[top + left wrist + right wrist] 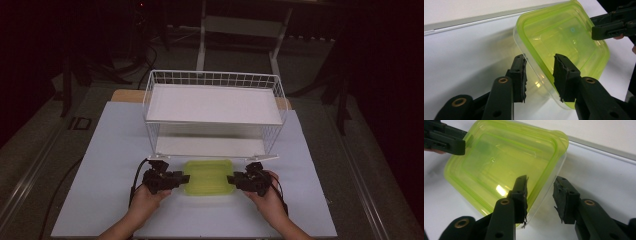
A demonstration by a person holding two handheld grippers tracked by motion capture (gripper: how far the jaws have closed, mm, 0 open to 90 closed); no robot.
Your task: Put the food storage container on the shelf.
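Two forearms come in from the bottom edge of the high view, each hand carrying a black gripper: the left gripper point(186, 179) and the right gripper point(230, 179) meet the opposite short sides of a shallow container with a lime-green lid point(208, 177), which lies flat on the white table point(105, 165) just in front of a white wire rack point(212, 117). That rack has a flat white shelf point(212, 104) on top and a second white panel below, both bare. From the left gripper view, the fingers point(520, 75) straddle the near rim of the container point(564, 47): one sits outside the clear wall, the other over the green lid, and a gap still shows at each side, so they are not yet clamped on it. The lid is translucent, with rounded corners and raised ridges along its border; the clear tub under it looks empty. Across the lid, the other gripper point(596, 31) reaches the far rim. From the right gripper view, one finger point(520, 197) lies over the lid edge and its partner stands off on the table side, apart from the wall, so this pair is also unclamped around the rim of the container point(499, 162).
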